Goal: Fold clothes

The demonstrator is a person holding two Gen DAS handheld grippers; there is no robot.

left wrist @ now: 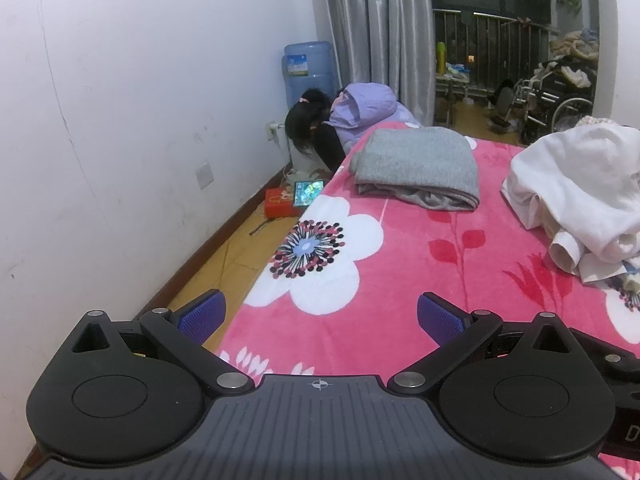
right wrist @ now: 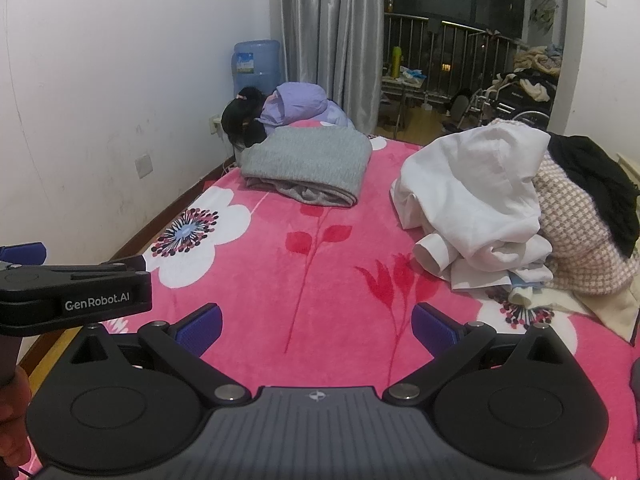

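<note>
Both grippers hang above the near end of a bed covered by a pink plush blanket (right wrist: 320,264) printed with white flowers and red leaves. The left gripper (left wrist: 320,316) has its blue-padded fingers spread wide with nothing between them, and the right gripper (right wrist: 316,326) is likewise wide apart and empty. Held low and level over bare blanket, they look poised between garments rather than mid-fold.

A grey knitted garment (right wrist: 308,168) lies folded into a thick rectangle at the far left of the bed, probably set there as finished work, out of the way of the open stretch in the middle. The clothes yet to be folded sit in a heap on the right: a crumpled white shirt (right wrist: 476,200) with a cuff sticking out toward the grippers lies on top, against a pink-and-white checked woolly garment (right wrist: 576,236) and a black cloth (right wrist: 596,184) behind it. The white shirt is nearest and uppermost, so it seems the likely next pick.

The blanket between the grippers and the heap is free of obstacles. At the far left corner a person in a lilac padded jacket (right wrist: 300,104) bends down beside the bed, close behind the grey garment. A blue water jug (right wrist: 256,64) stands by the silver-grey curtains (right wrist: 328,40), and a wheelchair (right wrist: 516,108) waits near the balcony railing.
</note>
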